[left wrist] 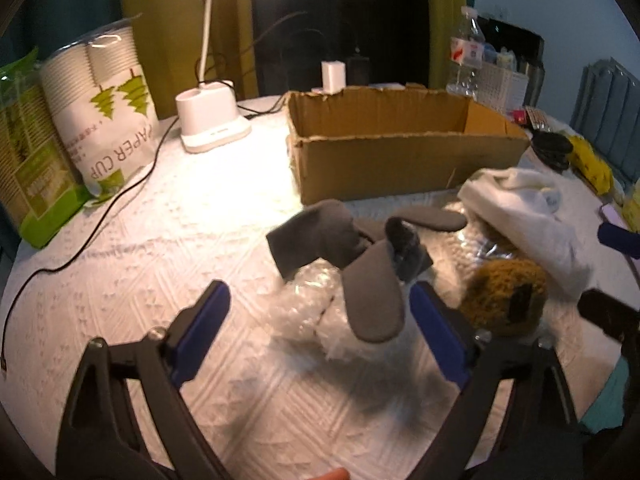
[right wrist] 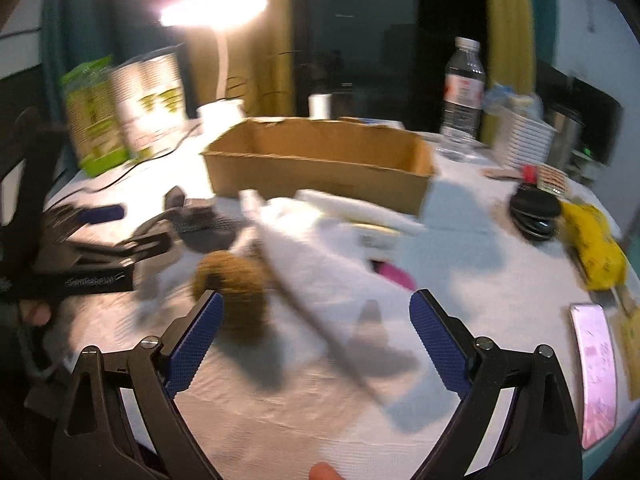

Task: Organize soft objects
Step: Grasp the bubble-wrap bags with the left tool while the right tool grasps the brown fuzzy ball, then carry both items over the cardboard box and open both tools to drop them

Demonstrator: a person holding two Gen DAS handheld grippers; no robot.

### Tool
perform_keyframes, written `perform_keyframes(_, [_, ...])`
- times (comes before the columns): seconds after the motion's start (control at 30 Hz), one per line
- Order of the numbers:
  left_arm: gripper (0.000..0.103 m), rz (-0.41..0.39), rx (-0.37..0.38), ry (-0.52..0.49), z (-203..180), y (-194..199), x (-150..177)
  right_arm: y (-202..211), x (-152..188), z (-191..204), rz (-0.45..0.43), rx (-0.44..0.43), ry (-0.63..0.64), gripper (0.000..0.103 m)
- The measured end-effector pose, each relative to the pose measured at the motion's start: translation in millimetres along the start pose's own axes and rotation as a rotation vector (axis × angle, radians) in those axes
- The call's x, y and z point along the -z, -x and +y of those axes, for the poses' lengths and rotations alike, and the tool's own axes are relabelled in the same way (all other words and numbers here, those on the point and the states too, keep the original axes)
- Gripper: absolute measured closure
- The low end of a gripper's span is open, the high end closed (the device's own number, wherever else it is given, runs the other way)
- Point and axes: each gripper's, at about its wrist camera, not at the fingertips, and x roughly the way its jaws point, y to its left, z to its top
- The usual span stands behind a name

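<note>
- My left gripper (left wrist: 320, 328) is spread, empty, with the grey insole (left wrist: 374, 300) between its jaws; slippery plastic wrap (left wrist: 308, 308) beneath could snag.
- My right gripper (right wrist: 316, 340) gapes empty over the white cloth (right wrist: 320, 256); it may drag the brown scrubber (right wrist: 232, 276) just left.

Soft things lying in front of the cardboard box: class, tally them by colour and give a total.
Grey insoles: about 3, overlapping, so the count is uncertain
White cloth: 1
Brown fuzzy item: 1
Total: about 5
</note>
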Motion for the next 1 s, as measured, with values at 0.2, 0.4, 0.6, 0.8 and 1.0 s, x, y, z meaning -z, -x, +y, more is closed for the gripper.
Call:
perform_keyframes(0.2, [0.036, 0.038, 0.059, -0.004, 2, -8, 6, -18, -5, 19, 0.031, -0.098, 0.058, 0.024])
perform_keyframes(0.4, [0.045, 0.016, 0.104, 0.023, 10, -1, 11, -35, -9, 23, 0.069, -0.155, 0.046, 0.026])
perform_keyframes(0.6, [0.05, 0.0, 0.132, 0.03, 11, 12, 20, -52, -5, 28, 0.122, -0.158, 0.036, 0.034])
perform_keyframes(0.8, [0.05, -0.019, 0.155, 0.045, 14, 33, 29, -55, -6, 32, 0.136, -0.156, 0.051, 0.063])
perform_keyframes(1.0, [0.05, -0.074, 0.16, 0.036, 14, 61, 24, -35, -12, 38, 0.086, -0.156, 0.082, 0.067])
